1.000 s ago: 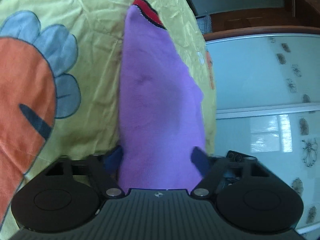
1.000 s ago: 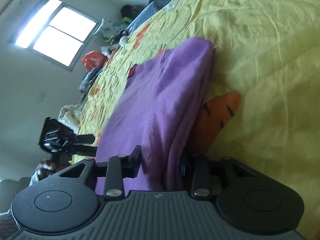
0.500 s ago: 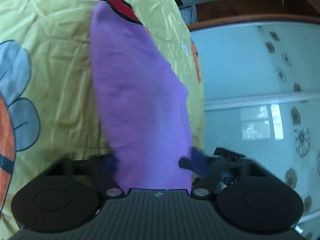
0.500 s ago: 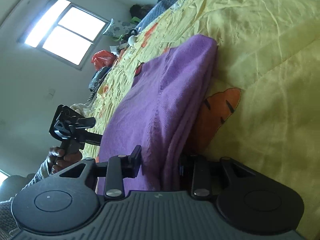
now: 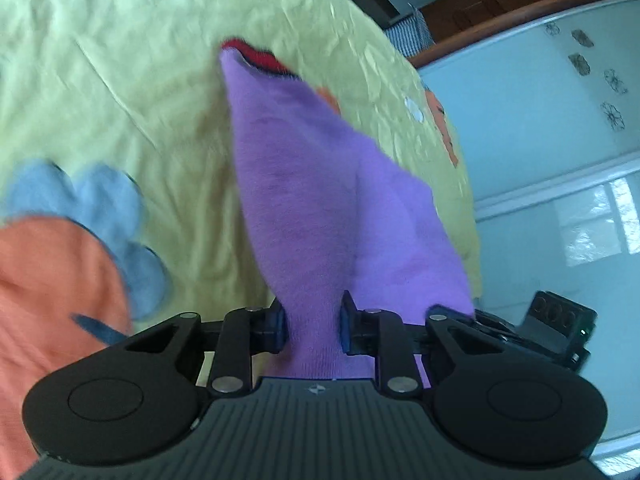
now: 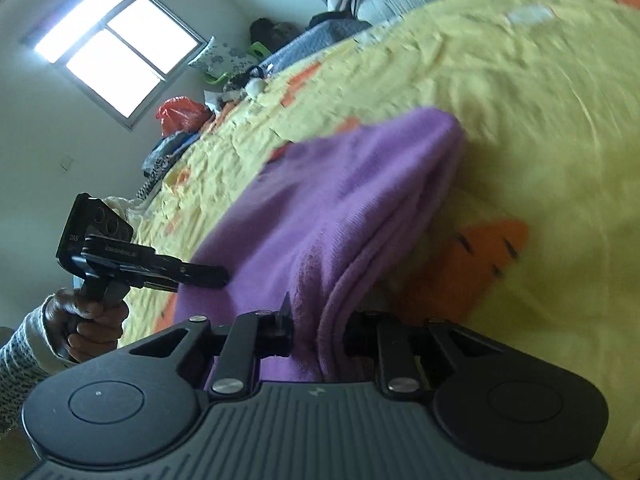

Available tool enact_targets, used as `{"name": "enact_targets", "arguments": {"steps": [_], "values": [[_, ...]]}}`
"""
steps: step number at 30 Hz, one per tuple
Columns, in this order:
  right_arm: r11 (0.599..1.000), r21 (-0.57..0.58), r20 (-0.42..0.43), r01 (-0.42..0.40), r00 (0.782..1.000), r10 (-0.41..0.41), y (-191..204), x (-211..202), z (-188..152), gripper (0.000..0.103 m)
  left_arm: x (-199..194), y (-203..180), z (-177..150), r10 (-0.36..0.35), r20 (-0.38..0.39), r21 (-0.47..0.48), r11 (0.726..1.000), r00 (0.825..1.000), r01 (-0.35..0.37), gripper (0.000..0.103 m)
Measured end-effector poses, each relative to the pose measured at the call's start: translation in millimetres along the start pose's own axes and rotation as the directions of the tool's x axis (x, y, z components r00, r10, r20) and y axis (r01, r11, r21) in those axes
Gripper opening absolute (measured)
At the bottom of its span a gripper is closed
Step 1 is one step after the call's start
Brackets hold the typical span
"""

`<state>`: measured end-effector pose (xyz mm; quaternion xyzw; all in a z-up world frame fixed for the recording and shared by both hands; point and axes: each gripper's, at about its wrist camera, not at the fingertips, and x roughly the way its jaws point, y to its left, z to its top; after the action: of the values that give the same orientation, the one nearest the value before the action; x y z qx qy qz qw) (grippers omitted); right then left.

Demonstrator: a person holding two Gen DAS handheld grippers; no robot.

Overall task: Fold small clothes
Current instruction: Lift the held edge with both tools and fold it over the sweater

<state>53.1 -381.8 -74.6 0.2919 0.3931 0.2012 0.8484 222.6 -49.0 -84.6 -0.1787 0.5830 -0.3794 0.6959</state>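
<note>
Left wrist view shows the left gripper [image 5: 312, 328] with its jaws clenched on a bunched edge of the purple garment [image 5: 320, 200], the blue pads pressing the cloth from both sides. The garment stretches away from the jaws over the yellow bedspread [image 5: 160, 80], tapering toward a far end with a red and black trim [image 5: 260, 58]. An orange and grey-blue flower print [image 5: 80, 240] lies on the spread to the left of the cloth, and a pale glass wardrobe door [image 5: 560, 160] stands beyond the bed edge at right. In the right wrist view, the right gripper [image 6: 318, 334] is likewise clamped on the purple garment [image 6: 340, 208], gripping a folded, layered edge between its fingers. The cloth lies spread across the yellow bedspread [image 6: 520, 100], its far end folded over, just beside an orange carrot print [image 6: 476, 256]. At the left of this view the left gripper [image 6: 208, 274] touches the garment's other edge, held by the person's hand [image 6: 86, 326]. A bright window [image 6: 116, 44] sits in the wall behind, with a red bag [image 6: 180, 110] near the far side of the bed.
</note>
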Motion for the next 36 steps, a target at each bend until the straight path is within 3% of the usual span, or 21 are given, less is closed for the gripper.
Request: {"name": "enact_targets", "arguments": {"steps": [9,14,15,16,17,19,21,22,28,30,31,32,33,36], "values": [[0.992,-0.044,0.029,-0.114,0.993,0.116,75,41,19,0.019,-109,23,1,0.064,0.131,-0.007,0.998,0.989,-0.063,0.025],[0.989,-0.084,0.006,-0.119,0.993,0.120,103,47,10,0.020,-129,53,-28,0.045,0.098,-0.112,0.993,0.994,-0.034,0.028],[0.992,-0.076,-0.016,-0.105,0.994,0.104,101,51,3,0.023,-124,63,-38,0.056,0.086,-0.140,0.989,0.995,-0.044,0.031],[0.993,-0.076,-0.043,-0.086,0.996,0.083,97,59,-6,0.027,-118,72,-49,0.076,0.070,-0.166,0.984,0.995,-0.063,0.042],[0.995,-0.080,-0.066,-0.063,0.996,0.058,93,66,-14,0.046,-112,82,-62,0.083,0.051,-0.198,0.978,0.995,-0.071,0.056],[0.996,-0.082,-0.108,-0.016,0.994,0.007,86,70,-33,0.078,-111,92,-89,0.046,0.070,-0.222,0.975,0.996,-0.029,0.058],[0.993,-0.109,-0.089,-0.046,0.995,0.037,80,56,-54,0.079,-116,94,-115,0.000,0.086,-0.248,0.969,0.996,0.021,0.072],[0.994,-0.103,-0.097,-0.048,0.995,0.038,75,49,-63,0.079,-118,95,-126,-0.025,0.101,-0.258,0.965,0.995,0.051,0.084],[0.993,-0.070,-0.084,-0.100,0.992,0.094,64,30,-101,0.078,-113,89,-174,-0.083,0.171,-0.323,0.937,0.982,0.136,0.089],[0.988,-0.119,-0.086,-0.094,0.993,0.084,73,33,-109,0.064,-109,82,-185,-0.072,0.194,-0.318,0.939,0.978,0.133,0.083],[0.988,-0.138,-0.088,-0.075,0.994,0.063,77,35,-111,0.036,-108,79,-186,-0.050,0.190,-0.312,0.944,0.981,0.109,0.065],[0.991,-0.124,-0.080,-0.045,0.996,0.035,76,38,-111,0.014,-106,76,-186,-0.022,0.166,-0.312,0.947,0.986,0.074,0.029],[0.994,-0.094,-0.073,-0.055,0.996,0.048,71,39,-110,0.014,-104,77,-186,-0.005,0.149,-0.330,0.943,0.989,0.055,0.017],[0.993,-0.106,-0.019,-0.061,0.998,0.059,77,29,-110,0.011,-110,79,-191,0.015,0.153,-0.326,0.945,0.988,0.036,0.012]]}}
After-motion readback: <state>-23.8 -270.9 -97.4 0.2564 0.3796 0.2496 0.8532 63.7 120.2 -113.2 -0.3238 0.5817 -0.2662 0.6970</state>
